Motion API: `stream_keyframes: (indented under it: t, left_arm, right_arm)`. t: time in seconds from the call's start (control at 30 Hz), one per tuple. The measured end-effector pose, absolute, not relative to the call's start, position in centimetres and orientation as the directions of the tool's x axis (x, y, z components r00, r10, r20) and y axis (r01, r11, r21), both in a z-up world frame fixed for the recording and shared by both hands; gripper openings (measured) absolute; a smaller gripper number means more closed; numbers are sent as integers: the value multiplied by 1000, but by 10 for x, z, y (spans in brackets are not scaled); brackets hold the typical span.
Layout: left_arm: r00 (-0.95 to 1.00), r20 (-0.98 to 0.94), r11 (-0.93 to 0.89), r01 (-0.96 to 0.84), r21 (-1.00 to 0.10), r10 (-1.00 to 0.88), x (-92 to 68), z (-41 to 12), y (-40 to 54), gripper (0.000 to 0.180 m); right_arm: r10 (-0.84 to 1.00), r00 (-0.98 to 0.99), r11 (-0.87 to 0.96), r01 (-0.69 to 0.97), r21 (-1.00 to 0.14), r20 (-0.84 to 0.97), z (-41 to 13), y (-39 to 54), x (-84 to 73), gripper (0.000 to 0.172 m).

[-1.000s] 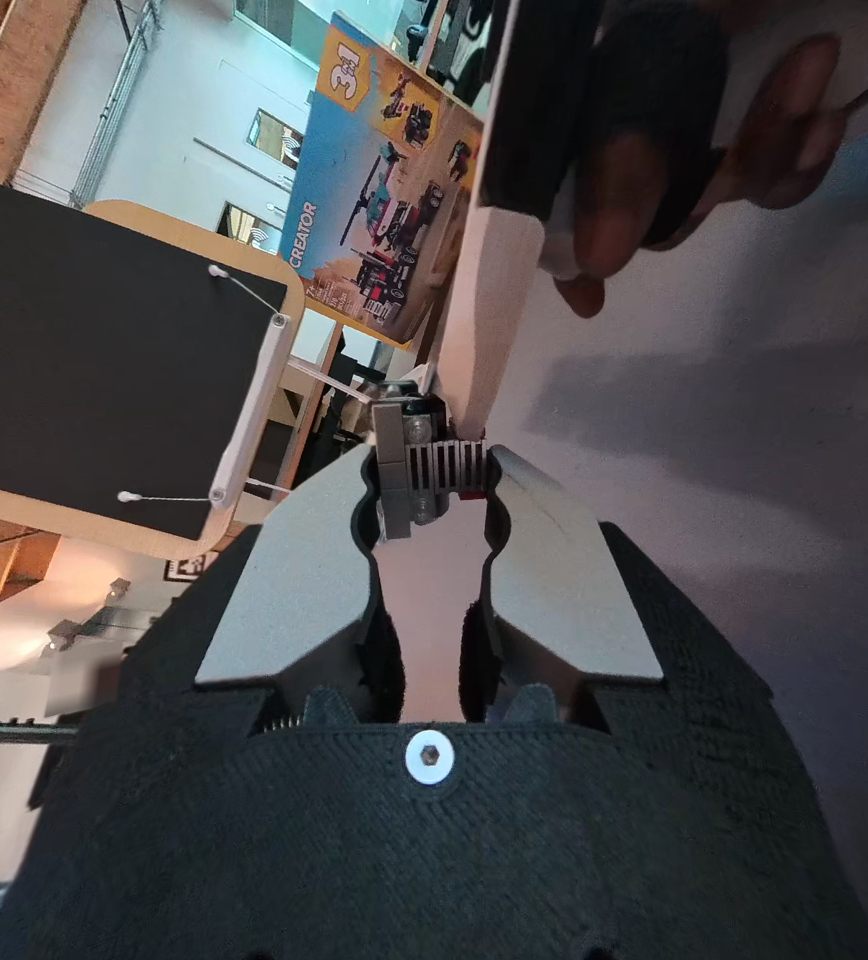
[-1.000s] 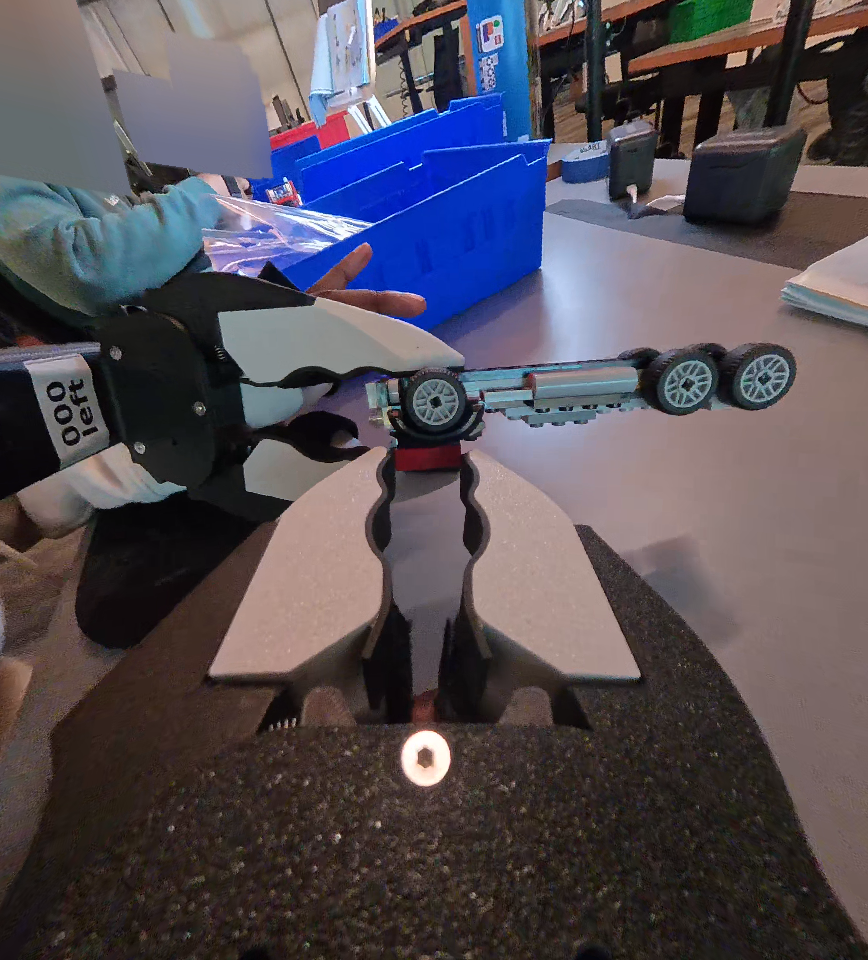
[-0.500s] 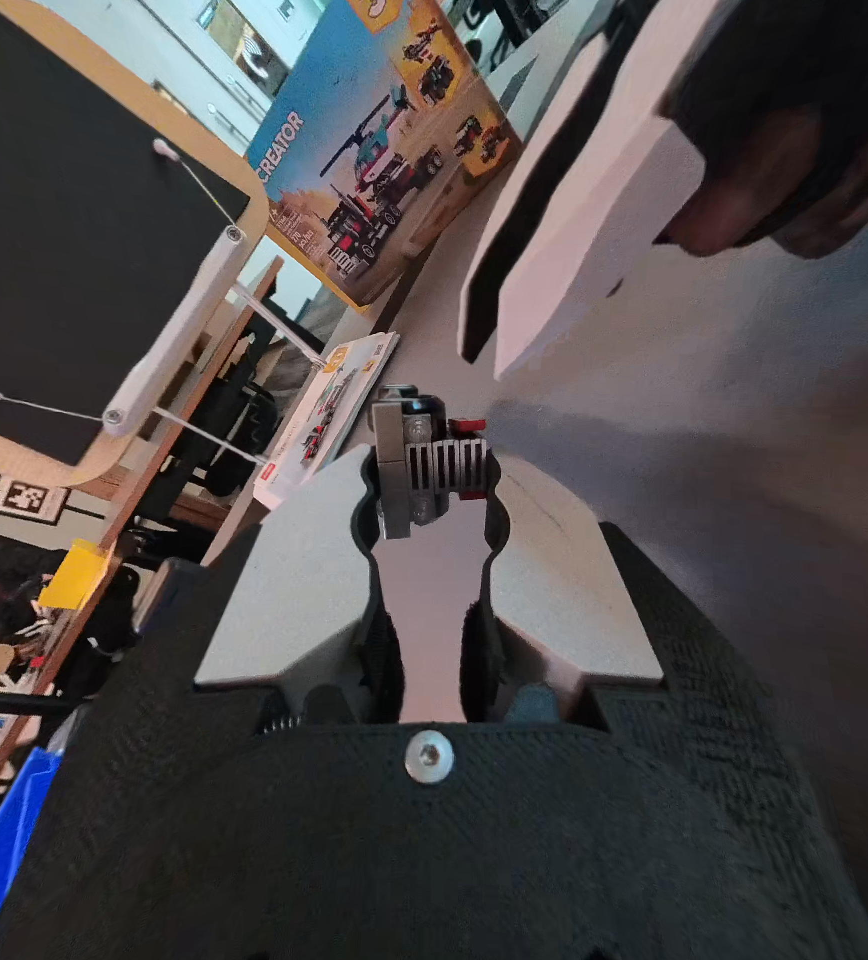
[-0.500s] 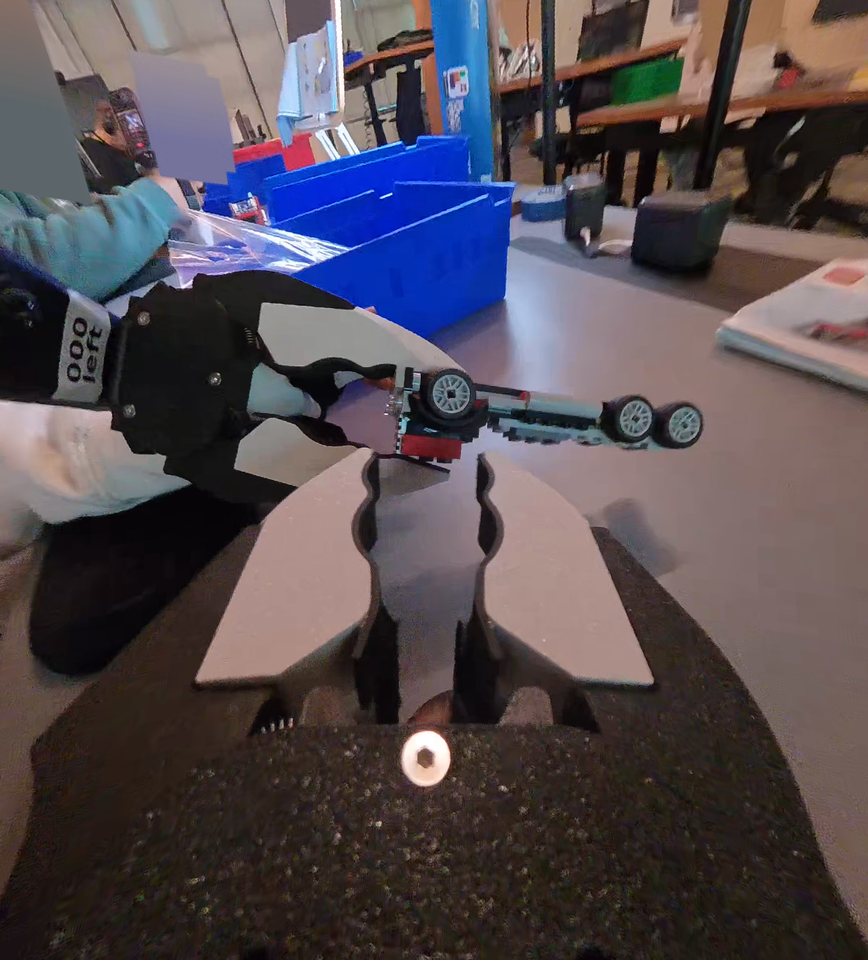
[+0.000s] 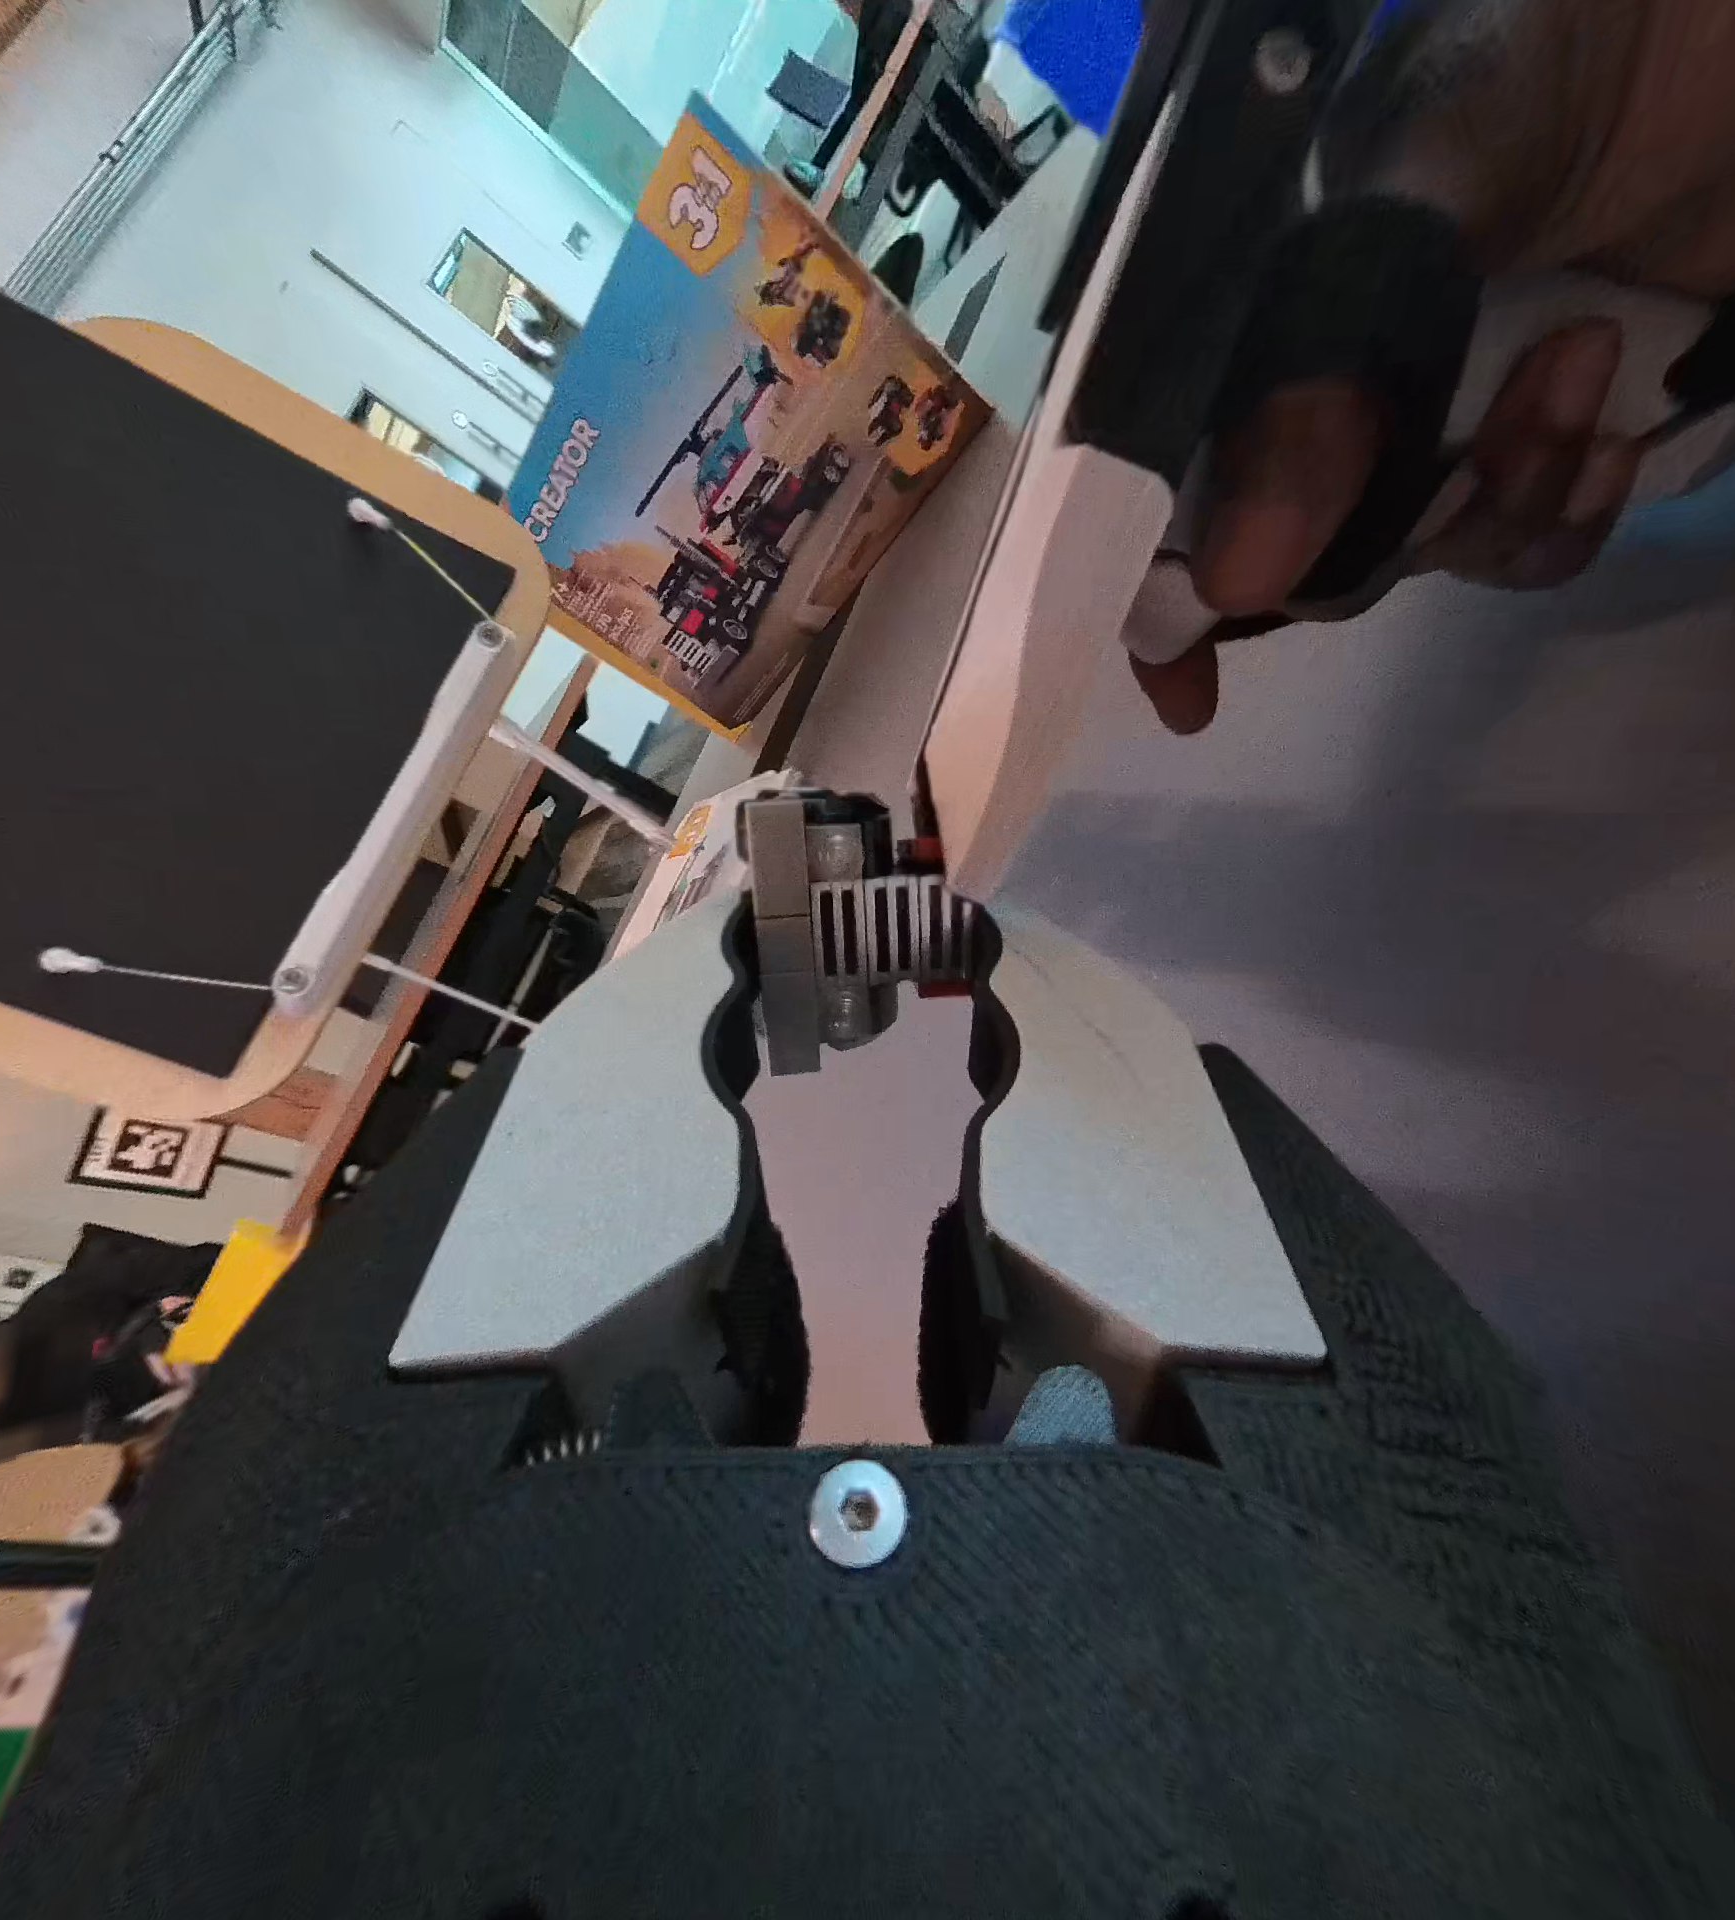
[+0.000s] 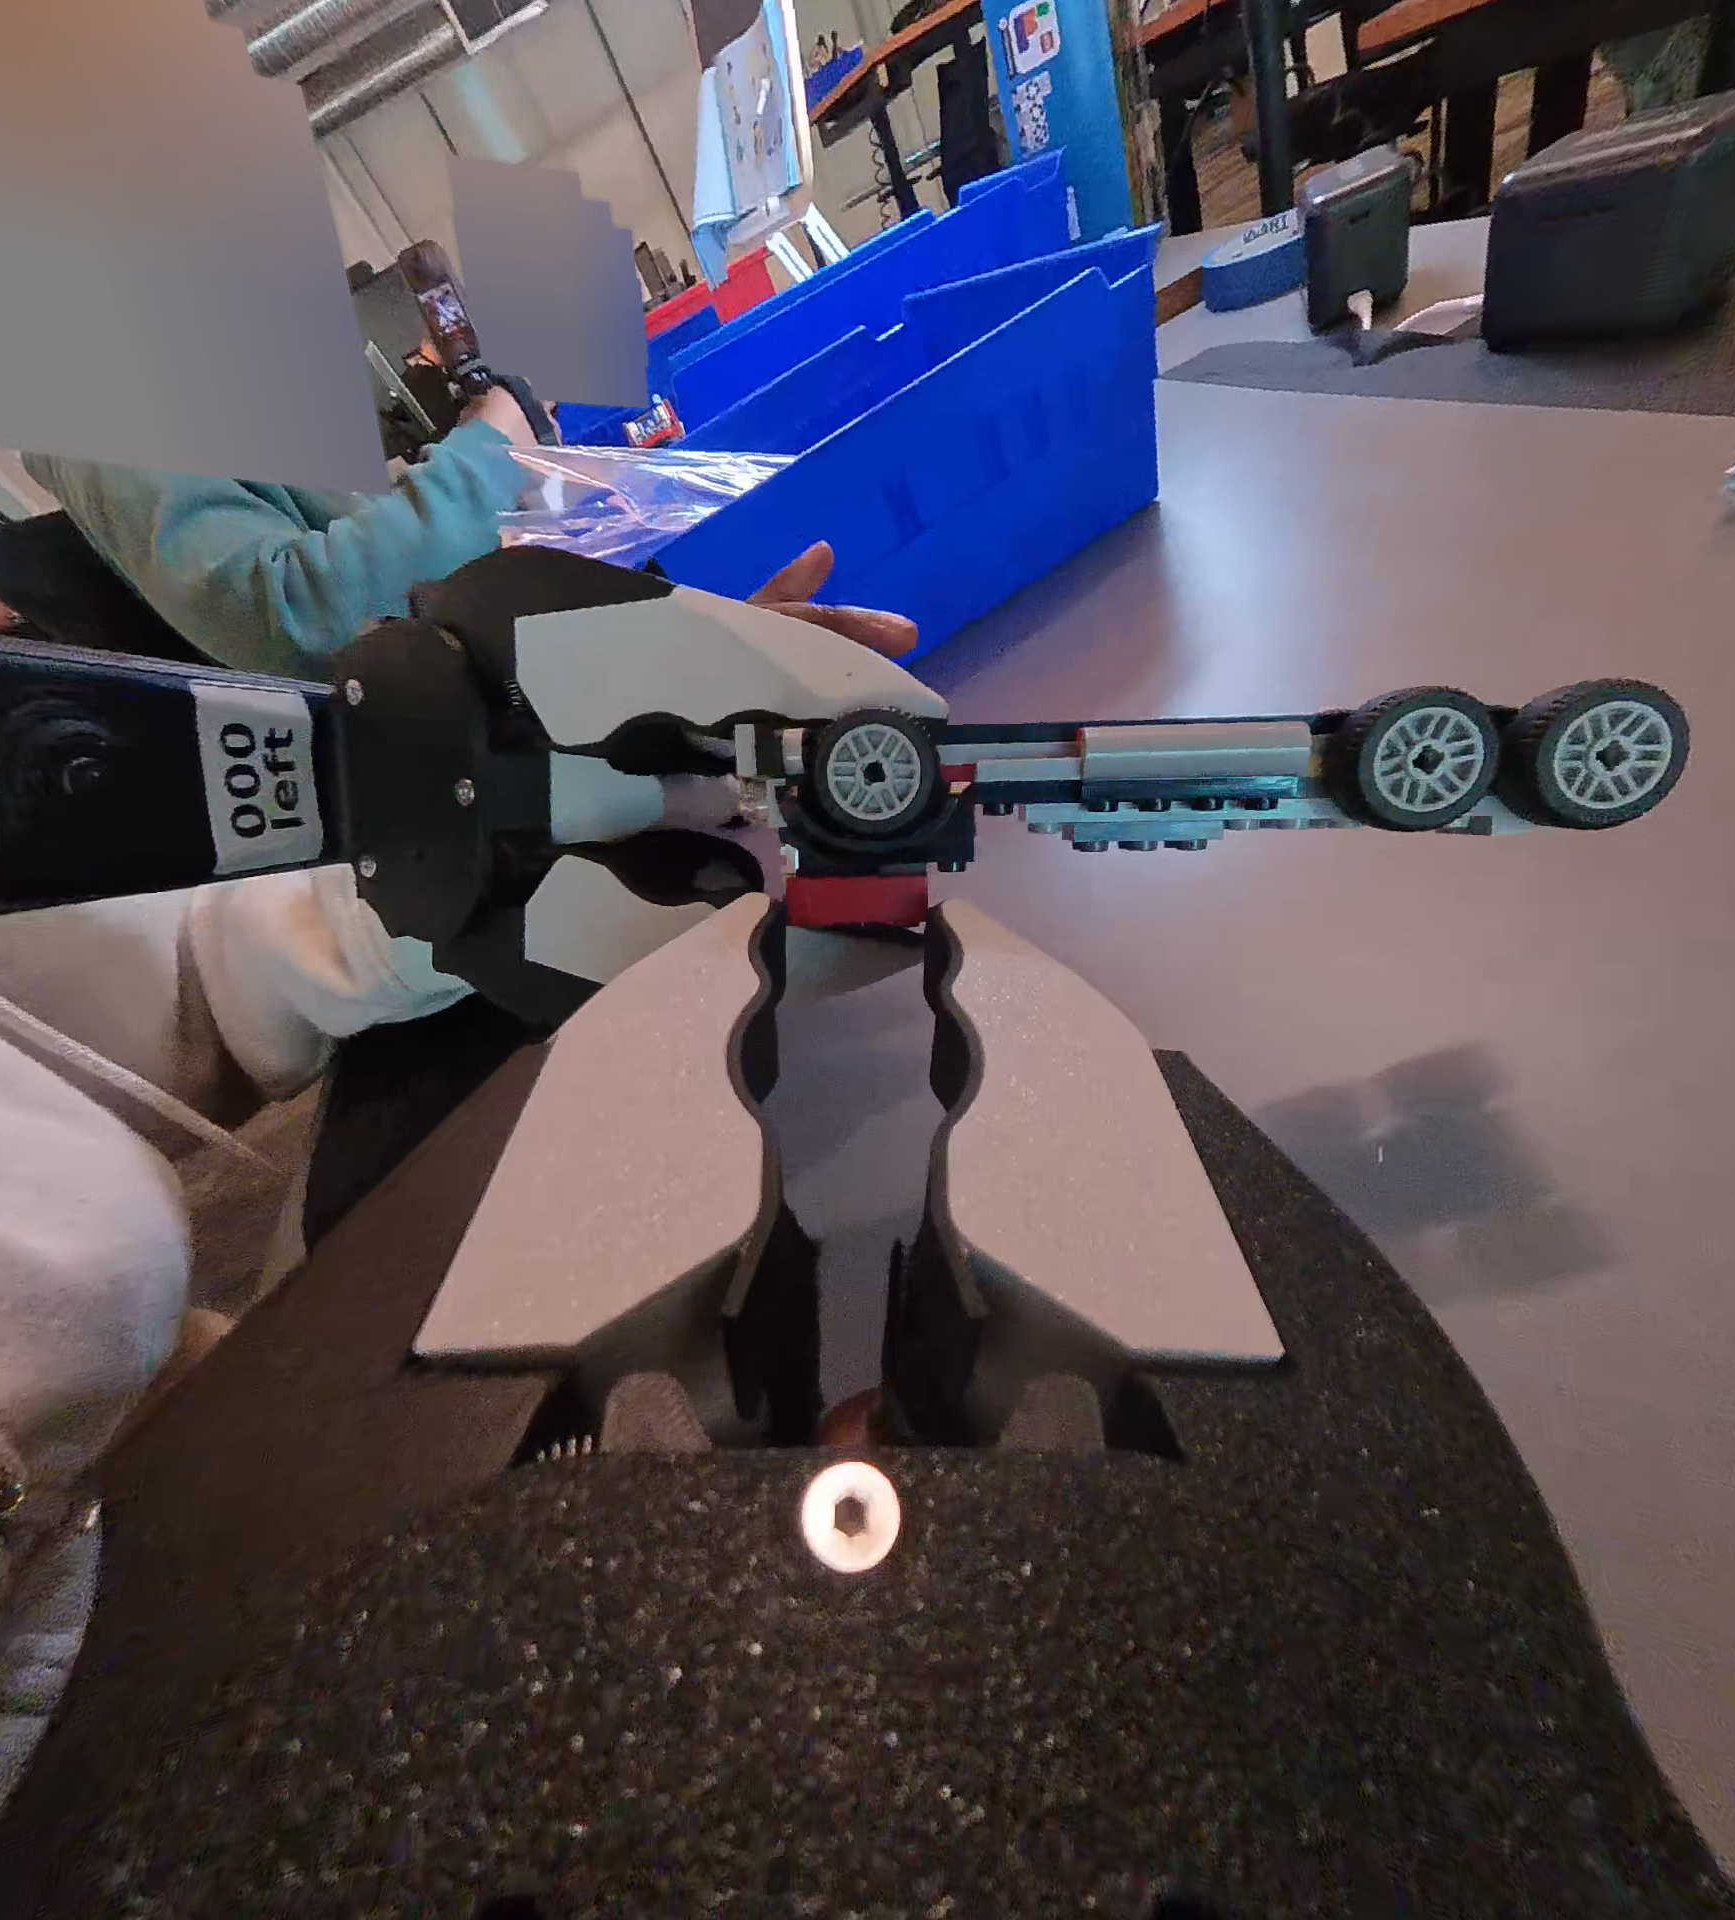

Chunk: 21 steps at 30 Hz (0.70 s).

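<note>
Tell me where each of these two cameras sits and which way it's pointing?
Left wrist view: rides on the left gripper, looking along its fingers, rolled sideways, at the brick truck they clamp; a gloved hand shows.
Right wrist view: rides on the right gripper, looking across the grey table; its tips close on the truck's red block; sleeves show.
Shared: truck, both grippers.

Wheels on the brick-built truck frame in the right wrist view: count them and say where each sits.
3 wheels show: one at the end held in the left claw, two side by side at the far end. Any on the far side are hidden.
</note>
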<state>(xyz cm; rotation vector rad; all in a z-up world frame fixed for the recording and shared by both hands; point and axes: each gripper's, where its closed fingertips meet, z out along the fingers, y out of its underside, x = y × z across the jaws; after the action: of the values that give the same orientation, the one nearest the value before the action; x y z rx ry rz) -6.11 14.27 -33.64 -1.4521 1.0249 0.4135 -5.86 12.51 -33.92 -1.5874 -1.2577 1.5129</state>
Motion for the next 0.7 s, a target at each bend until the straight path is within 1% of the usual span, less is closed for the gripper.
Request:
stream_keyframes:
  t: [0.1,0.13,0.2,0.27,0.3,0.33,0.37,0.5,0.53,0.63,0.7]
  left_arm:
    - [618,-677,156,-682,-714,-399,-58,-331,140,38]
    - [647,-638,150,-643,-751,-417,-58,-329,139,38]
    - [706,-563,127,-570,-812,-429,-64,-324,139,38]
    - [726,-546,107,-558,-823,-418,-71,-325,142,38]
    - [724,-552,106,-564,-819,-414,-72,-325,143,38]
    - [712,-570,109,-582,-806,-411,-72,-326,143,38]
    - [689,-602,115,-615,-780,-404,-70,-328,143,38]
    - [532,-779,160,-782,-602,-331,-63,-334,143,38]
    - [513,-794,170,-794,-583,-325,-61,-335,142,38]
    - [500,-803,177,-802,-571,-326,-59,-335,142,38]
    - [498,-802,175,-803,-570,-329,-59,-336,142,38]
  right_arm:
    - [863,-165,-444,200,-873,-477,-333,123,-55,23]
    - [863,-161,-450,182,-874,-478,-332,127,-52,1]
    - [853,-179,-477,112,-871,-490,-322,136,-45,0]
    - [845,-171,-500,88,-862,-507,-318,142,-42,3]
    - [842,-162,-509,83,-857,-515,-318,143,-43,12]
    - [837,-154,-518,88,-851,-525,-318,143,-45,27]
    - [834,-146,-521,104,-847,-532,-320,141,-47,37]
    - [857,-136,-477,157,-865,-498,-328,129,-56,38]
    - [863,-134,-464,174,-869,-488,-331,127,-58,37]
    - [894,-113,-406,205,-891,-433,-337,126,-58,26]
    - [904,-104,-386,215,-897,-414,-338,126,-58,25]
